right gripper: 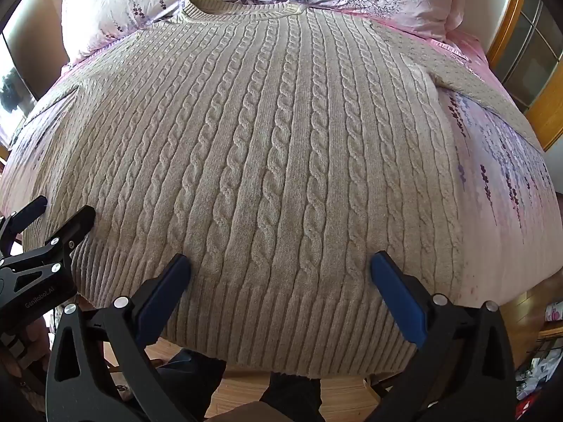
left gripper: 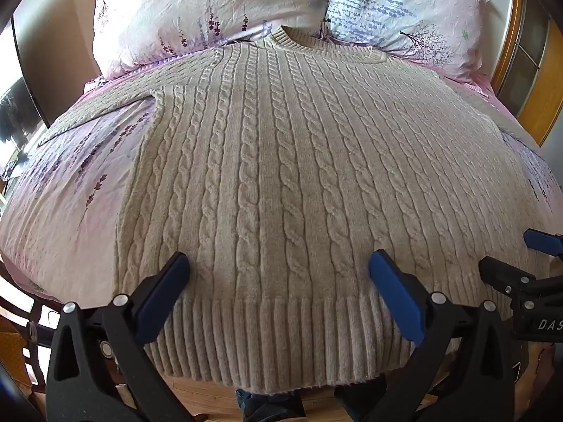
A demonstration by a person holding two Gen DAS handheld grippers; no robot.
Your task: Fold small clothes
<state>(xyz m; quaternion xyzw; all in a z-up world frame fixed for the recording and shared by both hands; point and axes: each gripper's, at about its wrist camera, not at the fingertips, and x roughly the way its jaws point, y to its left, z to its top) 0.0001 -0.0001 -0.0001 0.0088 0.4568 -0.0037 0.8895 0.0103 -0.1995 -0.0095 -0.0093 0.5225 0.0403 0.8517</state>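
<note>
A beige cable-knit sweater [left gripper: 274, 161] lies flat on the bed, collar far, ribbed hem near and hanging over the bed's front edge; it also fills the right wrist view [right gripper: 281, 147]. Its sleeves spread out to both sides. My left gripper [left gripper: 278, 263] is open, its blue pads wide apart just above the hem on the sweater's left half. My right gripper [right gripper: 279, 265] is open over the hem on the right half. Each gripper shows in the other's view, the right one [left gripper: 527, 256] and the left one [right gripper: 52, 221]. Neither holds anything.
The bed has a pink floral sheet [left gripper: 70, 190]. Two floral pillows [left gripper: 211, 7] [left gripper: 415, 10] lie behind the collar. Wooden floor [right gripper: 345, 397] and the person's legs show below the hem. A wooden door frame [left gripper: 538, 81] stands at the right.
</note>
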